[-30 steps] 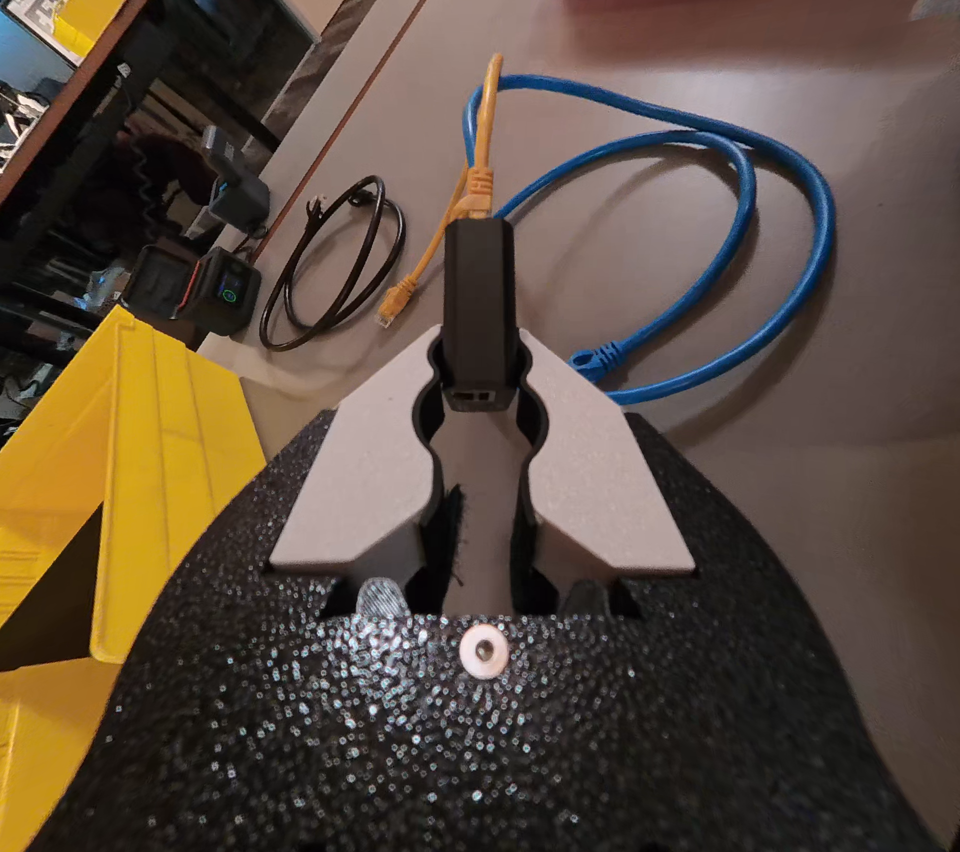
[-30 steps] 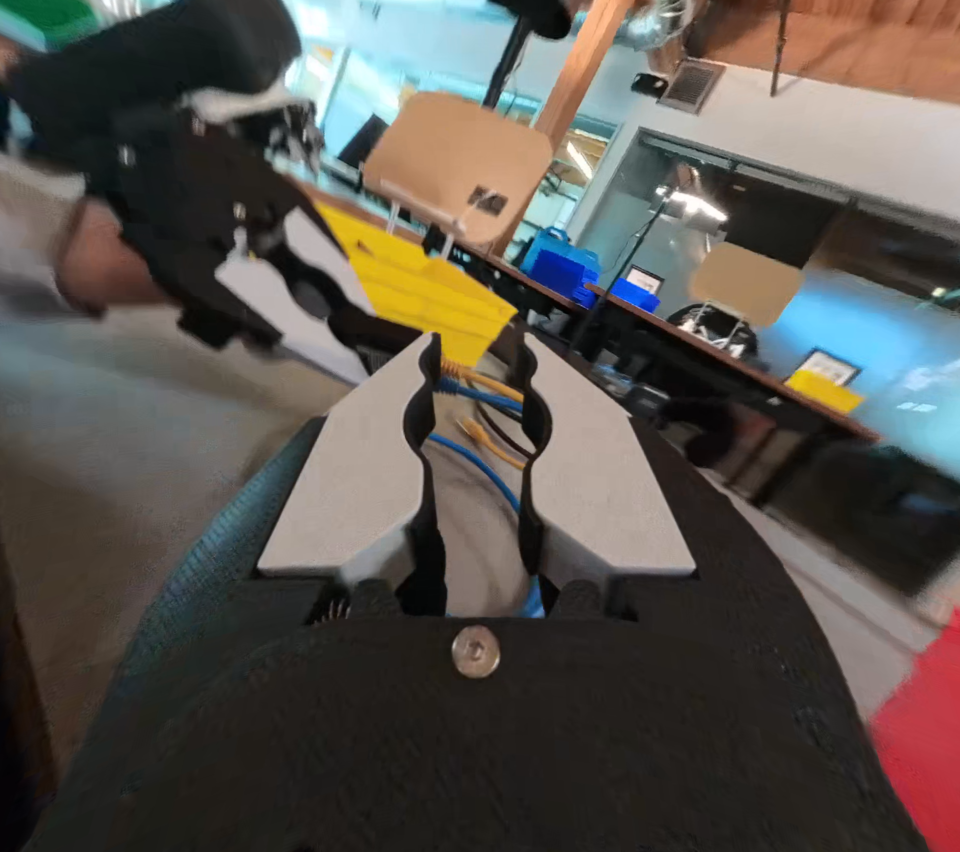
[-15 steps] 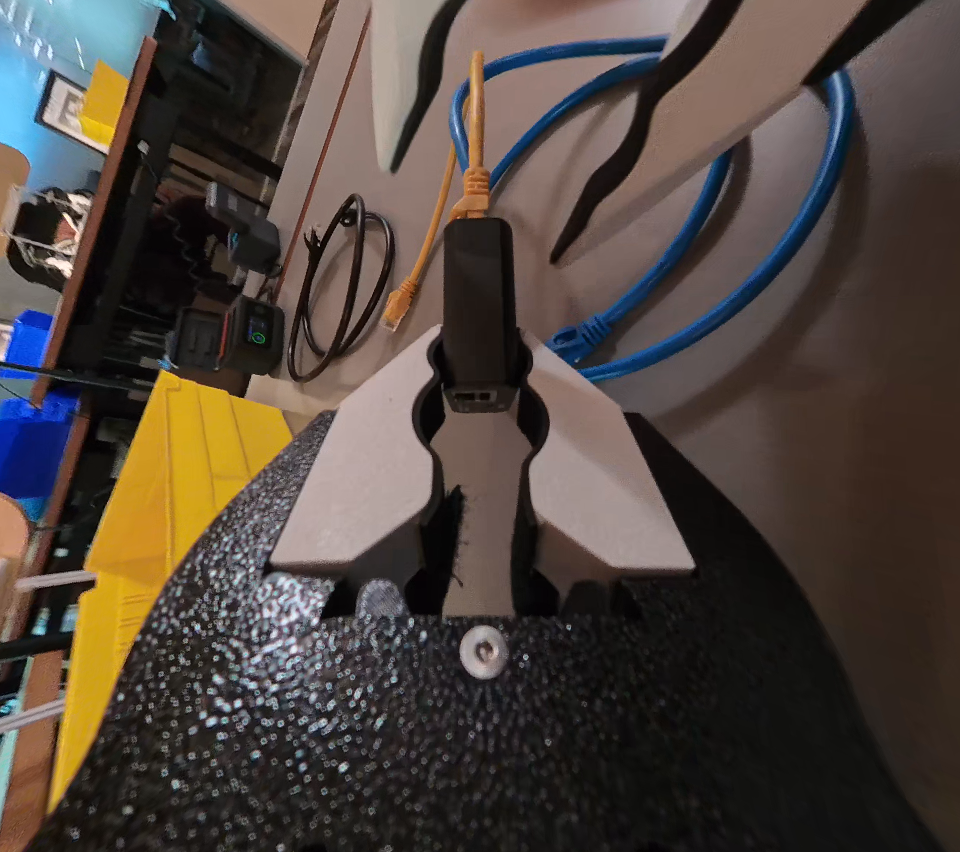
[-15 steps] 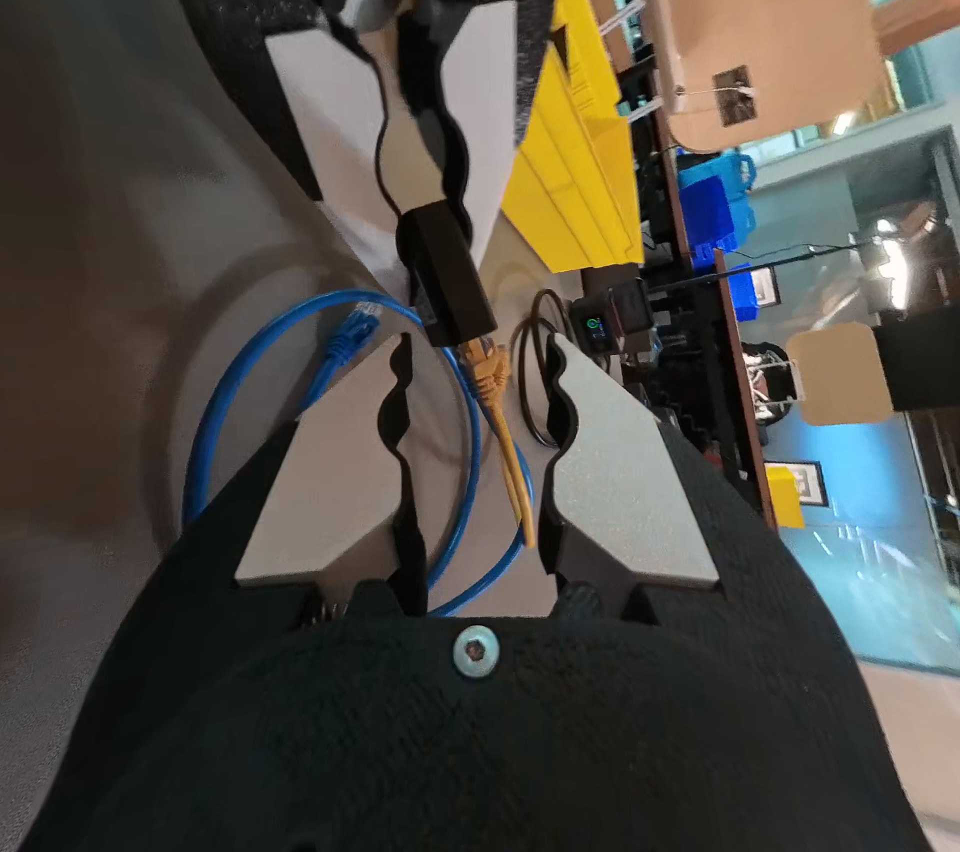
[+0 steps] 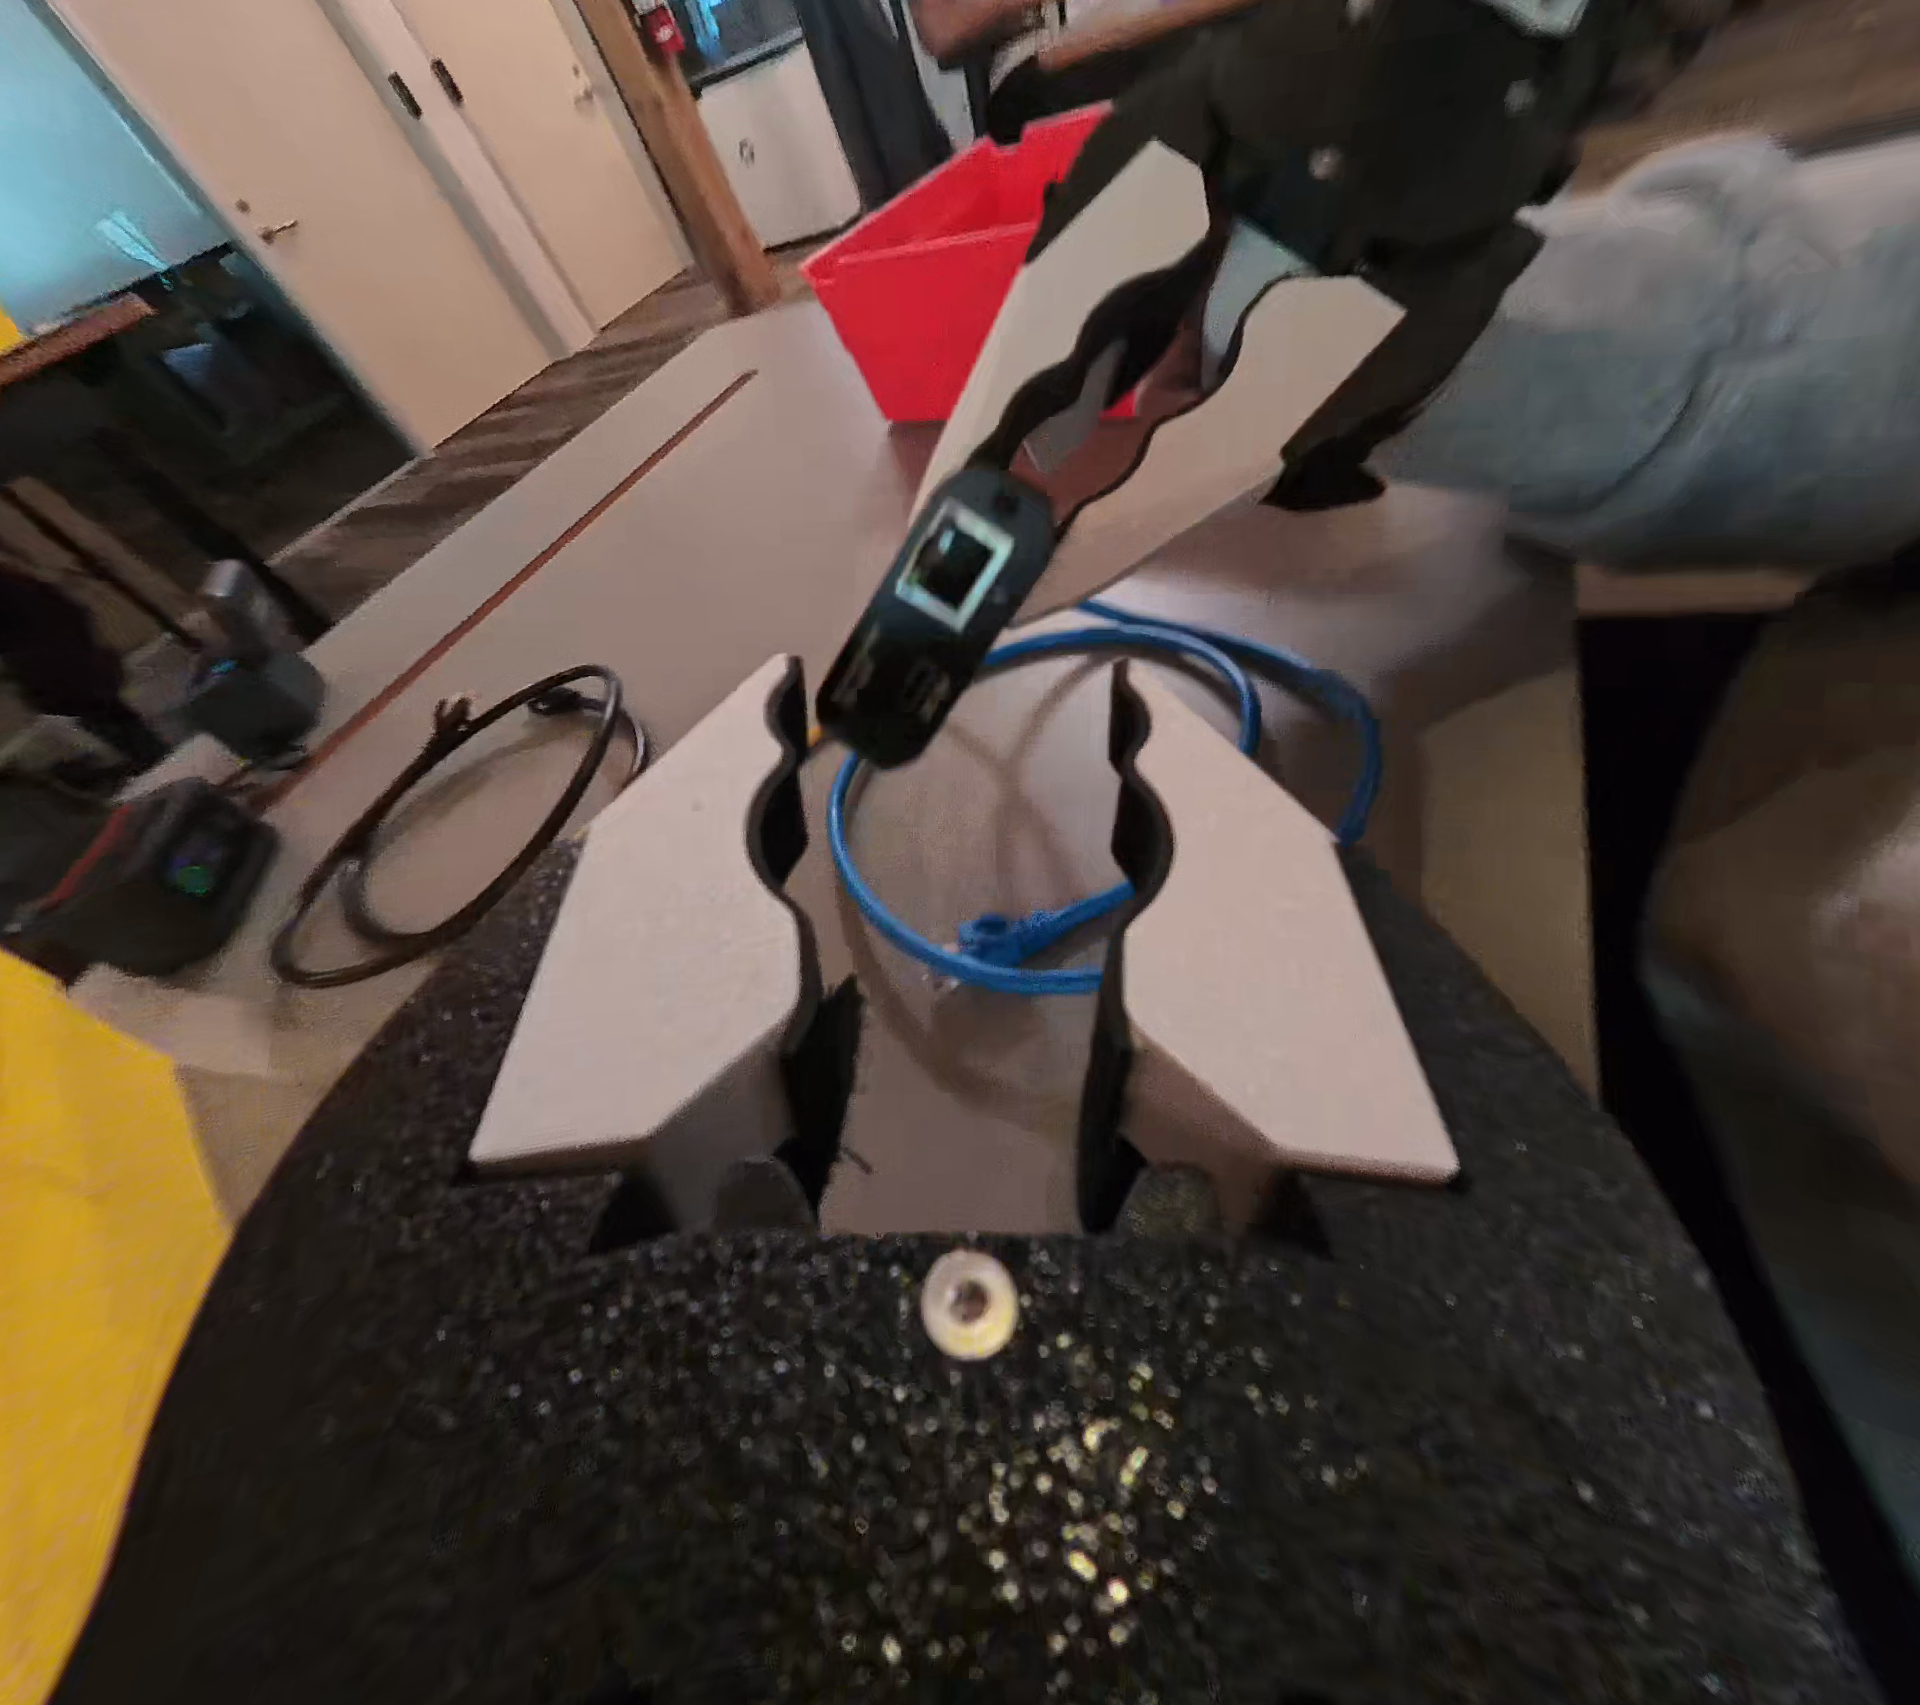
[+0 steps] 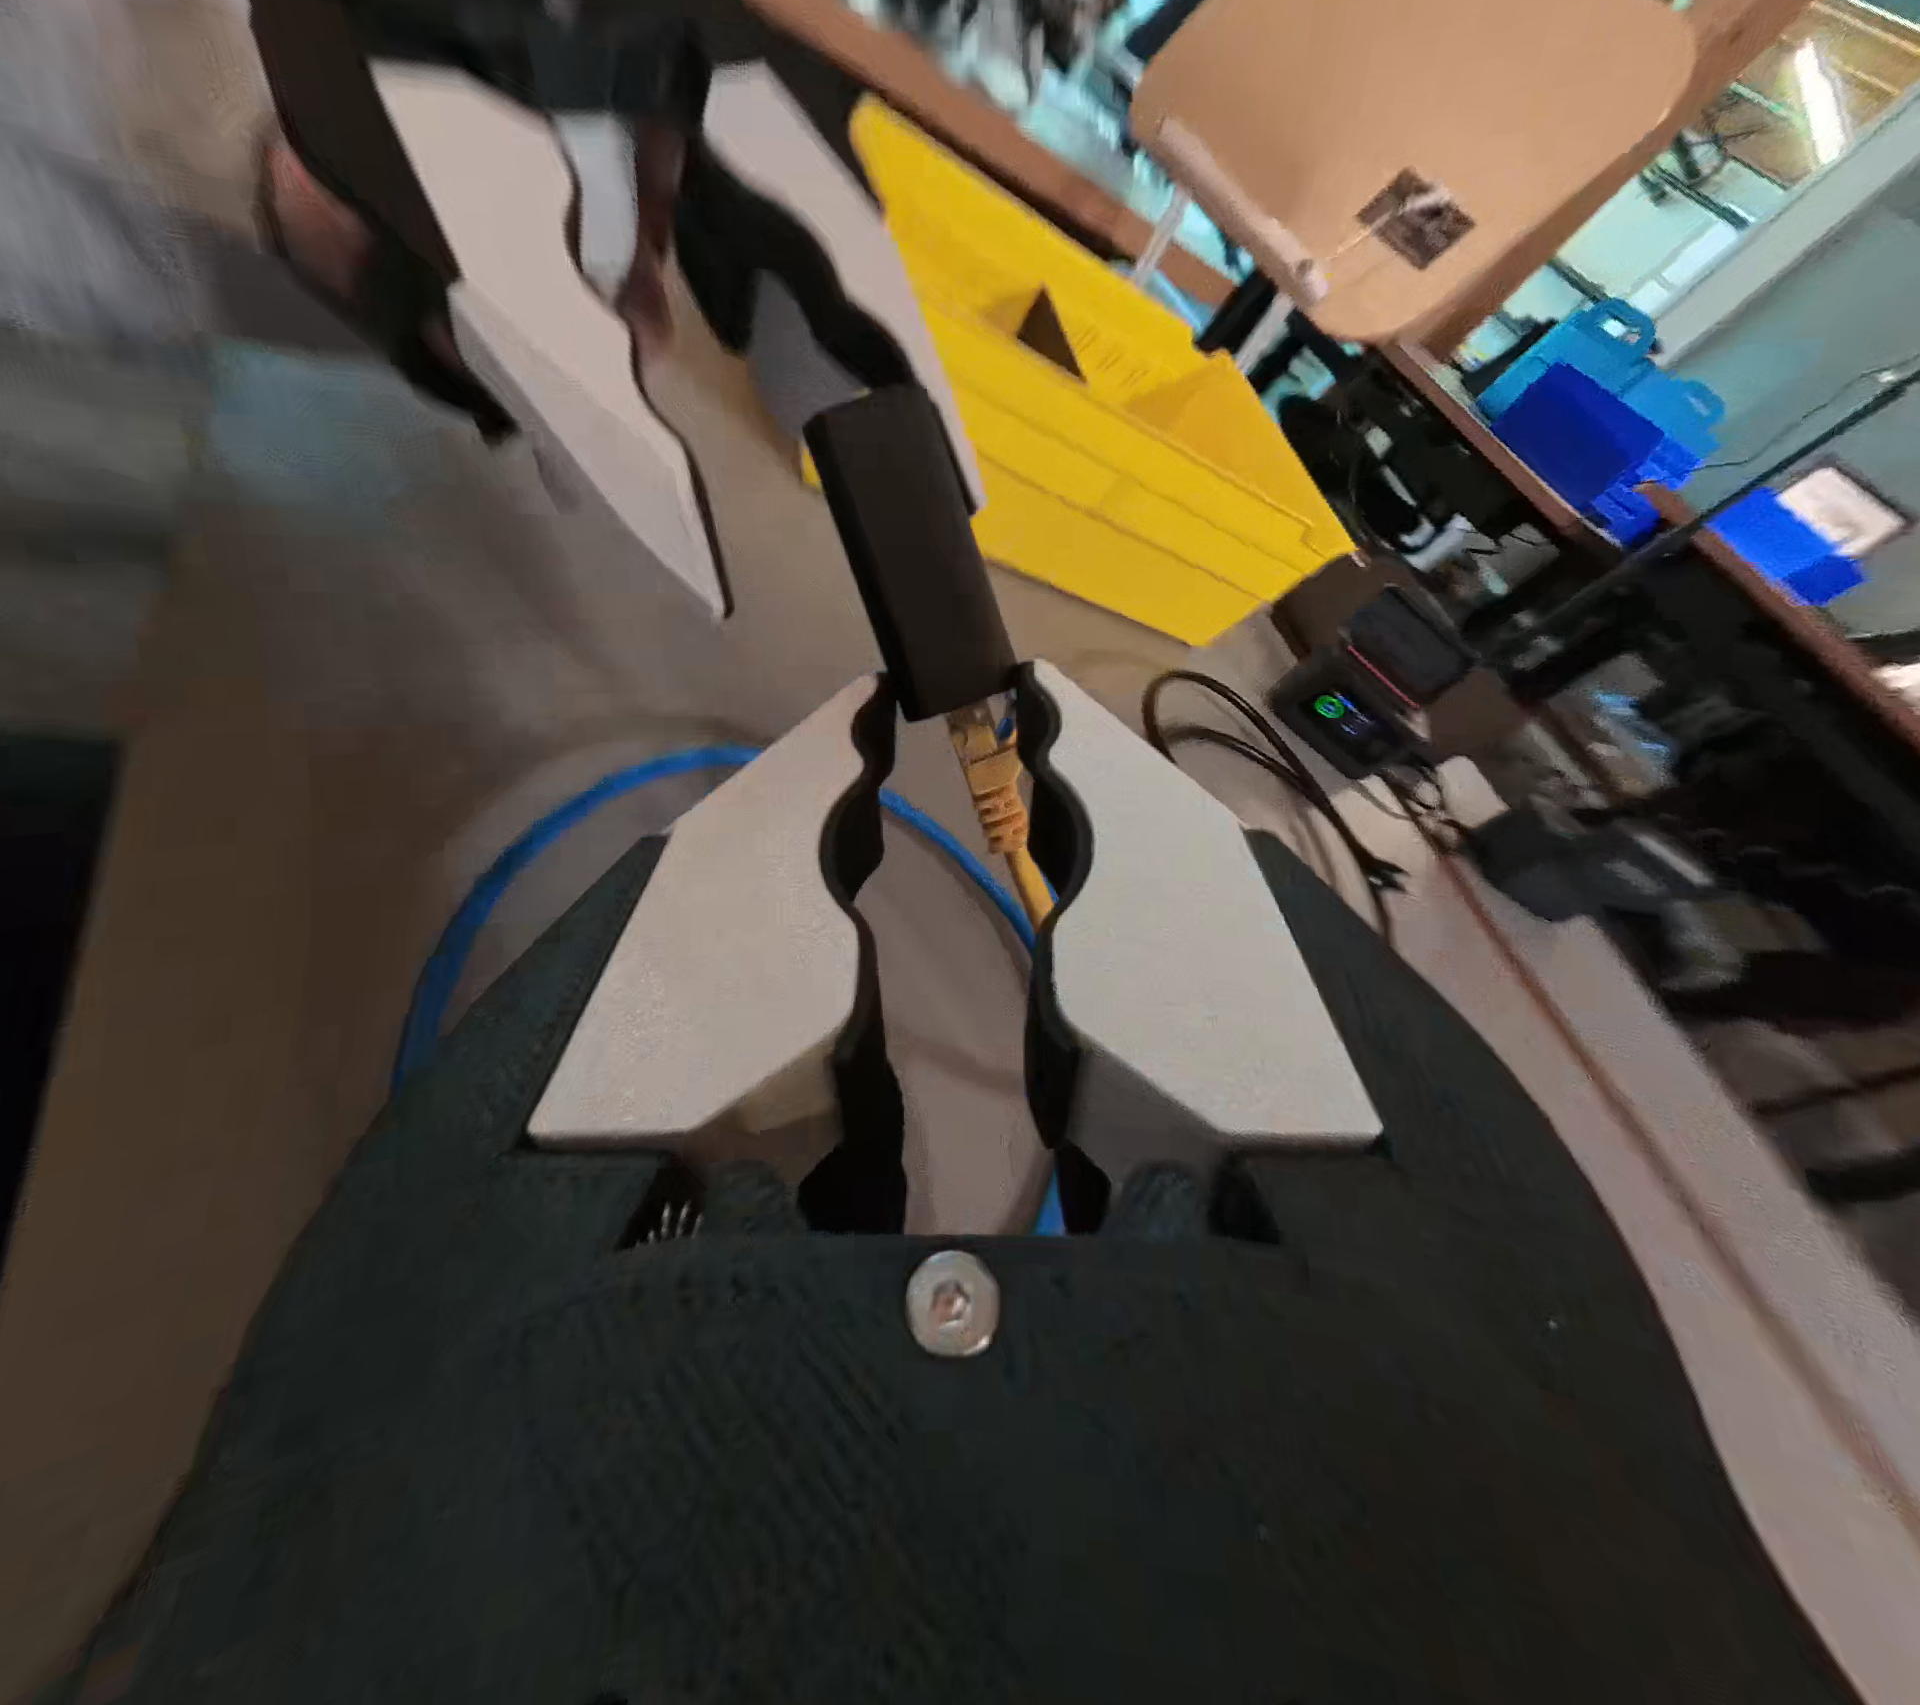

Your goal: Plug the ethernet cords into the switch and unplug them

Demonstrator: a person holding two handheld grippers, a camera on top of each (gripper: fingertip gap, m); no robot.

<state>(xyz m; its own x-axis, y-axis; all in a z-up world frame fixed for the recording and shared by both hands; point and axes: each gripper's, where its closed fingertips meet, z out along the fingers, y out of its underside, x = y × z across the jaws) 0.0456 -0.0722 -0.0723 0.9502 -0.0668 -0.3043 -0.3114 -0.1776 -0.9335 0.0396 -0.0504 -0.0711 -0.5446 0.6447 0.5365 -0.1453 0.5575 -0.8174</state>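
Observation:
The black switch hangs in the air over the table, an empty port facing the left wrist camera. My right gripper is shut on the switch's near end, where the orange cord is plugged in. It also shows in the left wrist view, reaching in from the upper right. My left gripper is open, its fingers spread below the switch's free end. The left gripper also shows in the right wrist view, open around that end. The blue cord lies coiled and unplugged on the table.
A black cable coil and a small device with a lit screen lie at the left. A red bin stands behind, a yellow bin at the table's edge. A person's grey sleeve is at the right.
My left gripper has opened and let go of the switch. My right gripper came in, closed on the switch's cord end and now holds it. Both views have tilted up.

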